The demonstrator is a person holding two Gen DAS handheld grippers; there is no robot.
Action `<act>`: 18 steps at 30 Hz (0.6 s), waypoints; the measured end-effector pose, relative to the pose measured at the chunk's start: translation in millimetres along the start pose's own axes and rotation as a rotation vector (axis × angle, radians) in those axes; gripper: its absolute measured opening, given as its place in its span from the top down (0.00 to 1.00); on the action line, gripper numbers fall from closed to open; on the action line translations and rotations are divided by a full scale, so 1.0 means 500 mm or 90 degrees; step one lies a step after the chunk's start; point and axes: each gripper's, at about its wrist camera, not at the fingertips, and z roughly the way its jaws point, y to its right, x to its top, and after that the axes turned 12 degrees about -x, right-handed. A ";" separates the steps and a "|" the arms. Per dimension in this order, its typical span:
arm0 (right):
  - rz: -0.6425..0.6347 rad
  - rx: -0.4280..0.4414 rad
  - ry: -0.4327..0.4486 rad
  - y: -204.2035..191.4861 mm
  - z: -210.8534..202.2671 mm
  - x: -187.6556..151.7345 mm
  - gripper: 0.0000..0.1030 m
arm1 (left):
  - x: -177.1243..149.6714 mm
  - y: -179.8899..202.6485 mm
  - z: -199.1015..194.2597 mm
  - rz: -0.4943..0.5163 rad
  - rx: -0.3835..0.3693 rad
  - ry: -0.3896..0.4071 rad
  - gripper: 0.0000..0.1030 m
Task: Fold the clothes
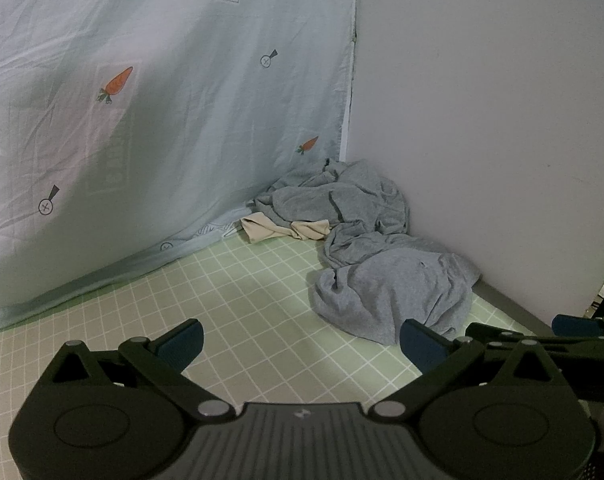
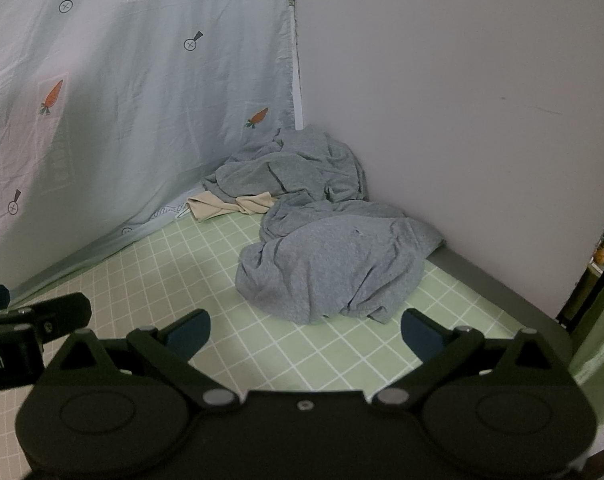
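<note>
A crumpled grey garment (image 1: 389,292) lies on the green checked surface (image 1: 238,300) near the corner, with another grey heap (image 1: 341,196) behind it and a beige garment (image 1: 286,230) beside that. In the right wrist view the near grey garment (image 2: 333,268) lies just ahead, the far heap (image 2: 298,168) and the beige piece (image 2: 230,206) behind it. My left gripper (image 1: 302,344) is open and empty, short of the garment. My right gripper (image 2: 305,330) is open and empty, its jaws just before the garment's near edge.
A pale blue sheet (image 1: 162,100) printed with carrots hangs at the left. A plain white wall (image 1: 481,100) stands at the right. The right gripper shows at the left wrist view's right edge (image 1: 573,326). The surface's grey edge (image 2: 501,292) runs along the wall.
</note>
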 end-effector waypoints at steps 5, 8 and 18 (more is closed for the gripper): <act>0.001 0.000 -0.001 0.000 -0.001 0.001 0.00 | 0.001 0.002 0.002 0.001 0.002 -0.002 0.00; 0.000 -0.001 -0.001 -0.005 -0.002 0.002 0.00 | -0.001 0.004 0.001 0.004 0.001 0.000 0.00; 0.005 0.000 -0.004 -0.008 0.004 0.004 0.00 | -0.002 0.007 0.002 0.004 0.004 -0.002 0.00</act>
